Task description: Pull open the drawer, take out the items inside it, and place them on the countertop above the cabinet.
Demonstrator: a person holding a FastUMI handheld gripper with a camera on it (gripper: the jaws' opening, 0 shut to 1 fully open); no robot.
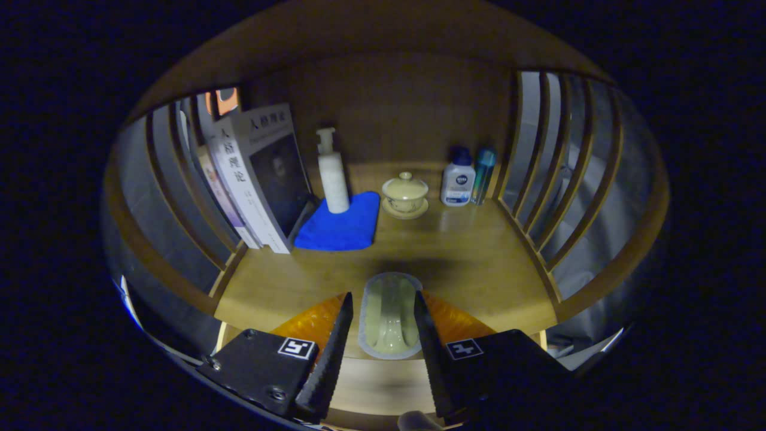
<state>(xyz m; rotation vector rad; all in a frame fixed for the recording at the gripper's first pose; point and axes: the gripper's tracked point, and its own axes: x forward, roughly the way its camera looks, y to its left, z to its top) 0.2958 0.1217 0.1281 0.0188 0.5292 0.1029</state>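
The hand-held gripper (383, 311) pinches a pale glazed ceramic dish (389, 323) by its sides over the counter (479, 263) — light, slick, breakable, so gentle.

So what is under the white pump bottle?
A folded blue cloth lies under the white pump bottle, on the wooden countertop. Anything beneath the cloth is covered. The claw holds a pale sachet.

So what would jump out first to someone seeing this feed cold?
The pale green dish held between the gripper fingers, over the front of the wooden countertop. Then the bright blue cloth further back with a white pump bottle on it, beside leaning books.
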